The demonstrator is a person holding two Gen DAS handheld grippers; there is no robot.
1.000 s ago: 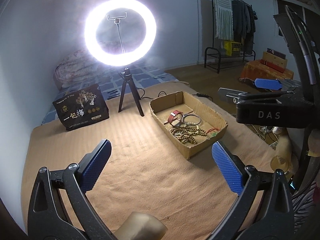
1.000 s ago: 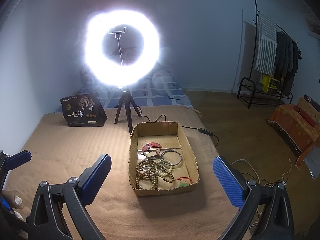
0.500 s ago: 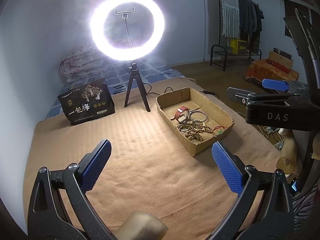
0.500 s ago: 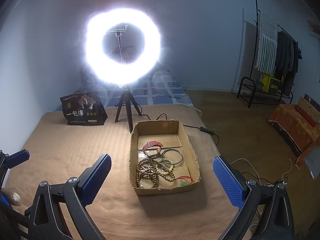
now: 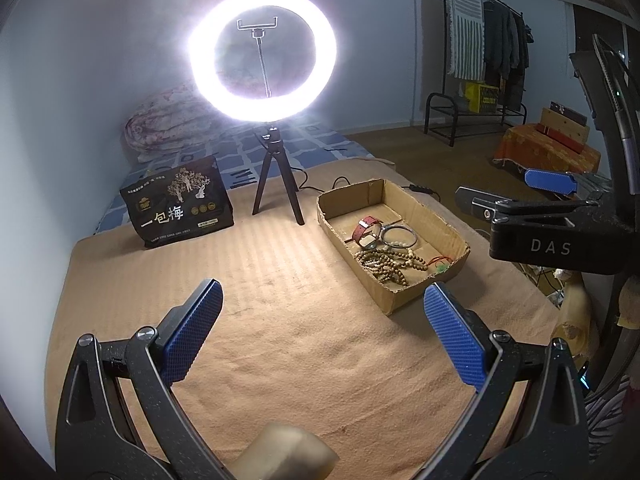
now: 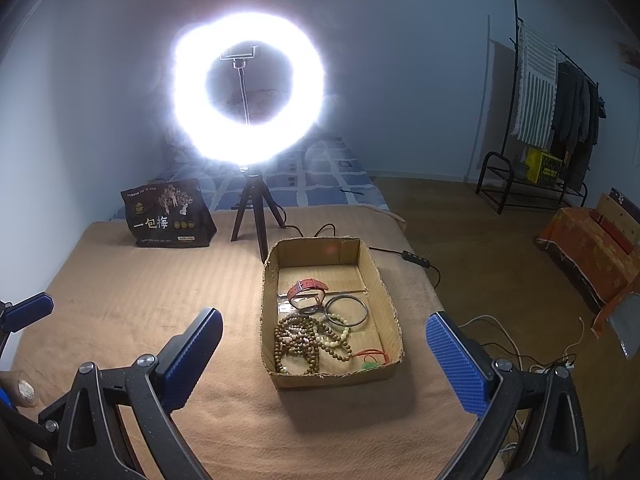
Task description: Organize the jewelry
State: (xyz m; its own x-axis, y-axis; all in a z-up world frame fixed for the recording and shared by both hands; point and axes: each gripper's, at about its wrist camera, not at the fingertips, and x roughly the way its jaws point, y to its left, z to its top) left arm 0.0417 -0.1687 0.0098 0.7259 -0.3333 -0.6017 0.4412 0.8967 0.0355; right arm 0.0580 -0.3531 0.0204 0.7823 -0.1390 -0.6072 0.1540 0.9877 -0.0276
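Left gripper (image 5: 322,332): jaws spread wide, nothing between them. Right gripper (image 6: 324,354): likewise wide apart and empty. Over the last second the left view swings: the cardboard tray (image 5: 430,294) slides from between the jaws toward the right fingertip; the right view holds almost steady, with tray ahead between its jaws. Jewelry lies in the tray: red-strap watch (image 6: 306,292), metal bangle (image 6: 346,310), wooden beads (image 6: 298,340), red cord with green pendant (image 6: 372,360). No piece moves. Fits either unsorted pile or finished collection.
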